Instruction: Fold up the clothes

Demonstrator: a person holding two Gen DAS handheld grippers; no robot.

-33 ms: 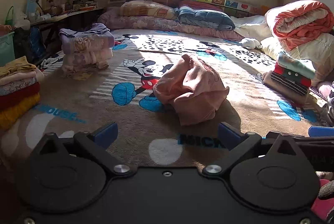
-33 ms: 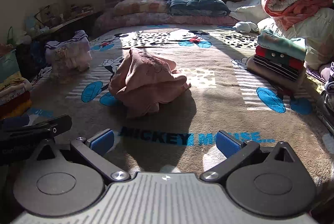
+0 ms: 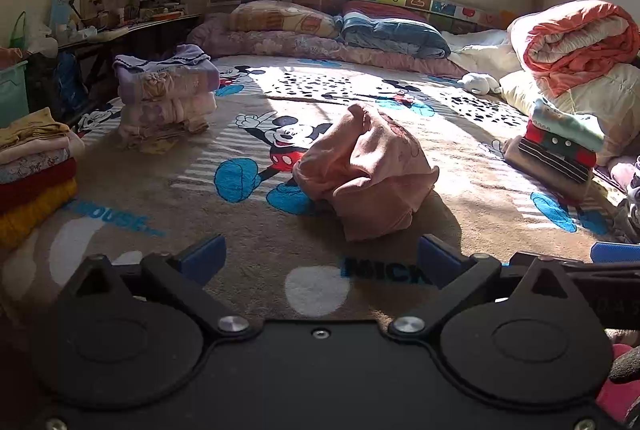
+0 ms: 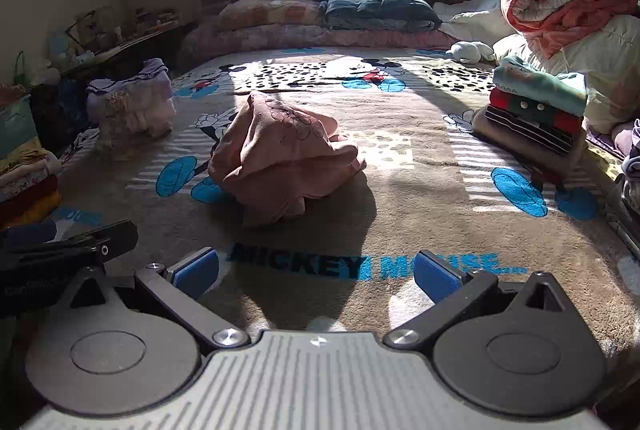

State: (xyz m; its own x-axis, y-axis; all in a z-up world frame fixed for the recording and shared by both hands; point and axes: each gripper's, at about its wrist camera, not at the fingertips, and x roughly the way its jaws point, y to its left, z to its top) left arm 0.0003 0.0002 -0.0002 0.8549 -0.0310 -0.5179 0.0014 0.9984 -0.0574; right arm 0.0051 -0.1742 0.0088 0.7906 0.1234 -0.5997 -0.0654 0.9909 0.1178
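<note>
A crumpled pink garment (image 3: pixel 366 165) lies in a heap in the middle of the Mickey Mouse blanket (image 3: pixel 248 250), partly in sunlight. It shows just left of centre in the right wrist view (image 4: pixel 280 157). My left gripper (image 3: pixel 320 256) is open, its blue pads spread wide and empty, a short way in front of the heap. My right gripper (image 4: pixel 316 272) is also open and empty, held over the "MICKEY MOUSE" lettering, nearer than the garment. Neither gripper touches the cloth.
Folded stacks stand around the blanket: a purple-and-pink one (image 3: pixel 168 97) at the back left, a yellow-and-red one (image 3: pixel 36 169) at the left edge, a striped, red and green one (image 3: pixel 560 145) on the right. A rolled orange quilt (image 3: pixel 576 41) and pillows (image 3: pixel 392 33) line the back.
</note>
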